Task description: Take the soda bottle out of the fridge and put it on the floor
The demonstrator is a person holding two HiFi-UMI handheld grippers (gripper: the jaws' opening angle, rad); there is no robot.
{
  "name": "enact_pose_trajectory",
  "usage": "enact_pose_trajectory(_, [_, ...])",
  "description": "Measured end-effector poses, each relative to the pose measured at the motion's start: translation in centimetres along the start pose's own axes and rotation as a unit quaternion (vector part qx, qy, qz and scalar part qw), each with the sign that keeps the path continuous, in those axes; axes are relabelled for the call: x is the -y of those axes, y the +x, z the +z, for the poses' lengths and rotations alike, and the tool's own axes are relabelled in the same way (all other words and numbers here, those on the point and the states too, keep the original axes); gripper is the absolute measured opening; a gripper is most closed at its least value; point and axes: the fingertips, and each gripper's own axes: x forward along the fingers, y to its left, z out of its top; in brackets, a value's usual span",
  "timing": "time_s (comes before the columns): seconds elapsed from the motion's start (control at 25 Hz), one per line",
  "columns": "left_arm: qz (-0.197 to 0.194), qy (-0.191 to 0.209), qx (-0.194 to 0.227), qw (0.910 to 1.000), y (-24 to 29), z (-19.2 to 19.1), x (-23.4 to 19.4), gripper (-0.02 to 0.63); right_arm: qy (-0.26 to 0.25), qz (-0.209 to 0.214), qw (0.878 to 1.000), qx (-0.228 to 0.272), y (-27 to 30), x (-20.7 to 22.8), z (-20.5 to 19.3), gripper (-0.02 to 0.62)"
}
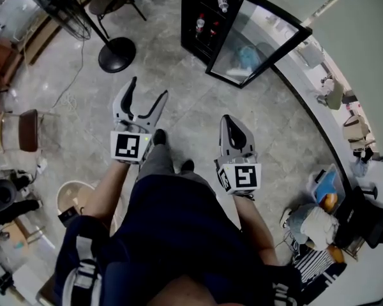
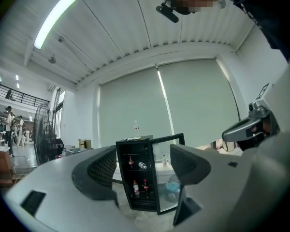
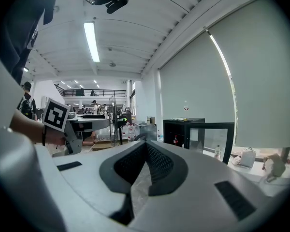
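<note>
A standing fan (image 1: 117, 54) rose from its round black base on the grey tiled floor (image 1: 198, 101) at the left of the workshop. Just right of it, in the head view, the person's left hand-held gripper (image 1: 149, 89) pointed level across the room with its jaws spread wide and nothing between them; its own camera looked through that gap straight at the fridge. The person's dark shoes (image 1: 159, 136) showed on the floor between the two tools. The right hand-held gripper (image 1: 225, 120) was held a little lower and nearer the body, its jaws pressed together at the tips and holding nothing. Further right and well ahead of both tools stood the small black fridge (image 1: 190, 18), its glass door (image 1: 258, 40) swung open to the right. A red-labelled soda bottle (image 2: 136, 188) stood upright on the lower shelf inside, a second one just beside it, with another upright bottle and one lying on its side on the shelf above. Both tools were well apart from the fridge. A curved white table (image 1: 319, 94) with bags and clutter ran along the right edge.
</note>
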Motion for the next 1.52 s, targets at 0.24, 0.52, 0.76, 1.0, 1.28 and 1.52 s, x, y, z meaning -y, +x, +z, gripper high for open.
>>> enact_pose_trajectory(0.24, [-0.033, 0.009, 0.011, 0.9993, 6.1, -1.5, -4.5, 0.336, -0.002, -0.02, 1.0, 0.0, 6.0, 0.3, 0.1, 0.018])
enact_pose_trajectory(0.52, [-0.118, 0.024, 0.021, 0.9926, 12.9, -3.8, -11.7, 0.336, 0.002, -0.089, 0.996, -0.01, 15.3, -2.1, 0.3, 0.018])
enact_pose_trajectory(0.76, [-0.179, 0.038, 0.018, 0.9829, 19.7, -4.8, -15.7, 0.336, 0.01, -0.143, 0.99, -0.015, 22.4, -2.1, 1.1, 0.018])
enact_pose_trajectory(1.0, [-0.201, 0.04, 0.011, 0.9787, 26.5, -7.9, -16.7, 0.336, 0.017, -0.163, 0.986, -0.03, 27.0, -1.0, -0.4, 0.018])
enact_pose_trajectory(1.28, [-0.216, 0.035, 0.016, 0.9755, 35.4, -10.8, -14.9, 0.336, 0.037, -0.175, 0.983, -0.034, 31.5, 4.6, -3.0, 0.018])
enact_pose_trajectory(1.52, [-0.223, 0.048, -0.016, 0.9736, 43.0, -15.9, -12.9, 0.336, 0.056, -0.178, 0.981, -0.05, 35.2, 9.4, -5.5, 0.018])
